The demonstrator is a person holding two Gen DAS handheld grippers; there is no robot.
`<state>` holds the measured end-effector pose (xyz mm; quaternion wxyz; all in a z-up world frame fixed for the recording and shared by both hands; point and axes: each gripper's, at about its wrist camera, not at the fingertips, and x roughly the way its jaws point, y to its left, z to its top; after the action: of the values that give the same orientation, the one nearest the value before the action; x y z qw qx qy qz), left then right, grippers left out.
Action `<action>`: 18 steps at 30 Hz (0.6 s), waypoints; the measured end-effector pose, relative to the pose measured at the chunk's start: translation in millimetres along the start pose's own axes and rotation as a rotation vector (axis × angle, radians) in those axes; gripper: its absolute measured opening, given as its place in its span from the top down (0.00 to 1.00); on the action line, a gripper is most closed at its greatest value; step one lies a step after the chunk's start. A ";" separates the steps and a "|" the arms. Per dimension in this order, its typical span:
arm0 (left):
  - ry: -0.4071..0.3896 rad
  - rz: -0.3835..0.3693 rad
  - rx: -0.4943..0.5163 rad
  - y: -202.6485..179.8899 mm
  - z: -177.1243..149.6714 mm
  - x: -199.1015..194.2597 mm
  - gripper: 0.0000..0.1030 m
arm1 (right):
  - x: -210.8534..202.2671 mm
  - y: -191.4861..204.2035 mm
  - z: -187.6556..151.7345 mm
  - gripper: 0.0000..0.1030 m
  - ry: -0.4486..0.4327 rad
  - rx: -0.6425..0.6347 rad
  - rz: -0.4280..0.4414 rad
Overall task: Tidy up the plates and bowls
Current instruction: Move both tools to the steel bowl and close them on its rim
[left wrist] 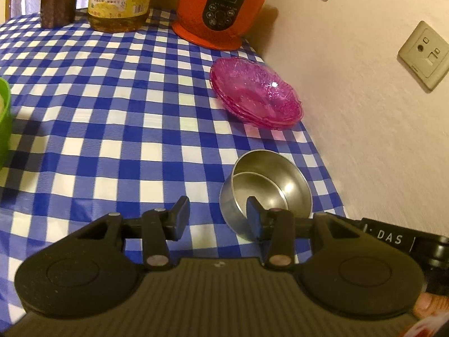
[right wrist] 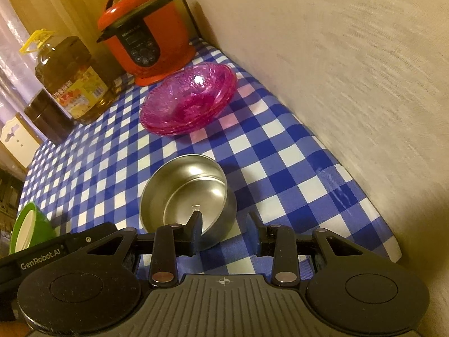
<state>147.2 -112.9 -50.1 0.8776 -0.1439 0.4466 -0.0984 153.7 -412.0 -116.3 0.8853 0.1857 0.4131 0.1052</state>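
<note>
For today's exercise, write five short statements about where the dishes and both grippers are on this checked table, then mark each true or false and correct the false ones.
1. The pink glass plates are stacked. True.
2. The steel bowls lie upside down. False: they sit nested, openings up.
3. The right gripper is open with its fingers straddling the bowls' near wall. True.
4. The left gripper is shut on a pink plate. False: it is open, at the steel bowls.
5. The orange cooker stands beyond the pink plates. True.
</note>
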 end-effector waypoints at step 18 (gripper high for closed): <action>0.032 -0.049 -0.009 -7.9 3.9 43.0 0.71 | 32.2 -2.5 11.3 0.66 0.036 0.006 0.011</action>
<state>175.1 -132.7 -77.7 0.8670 -0.1570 0.4574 -0.1205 183.0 -406.0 -132.9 0.8766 0.1886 0.4283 0.1119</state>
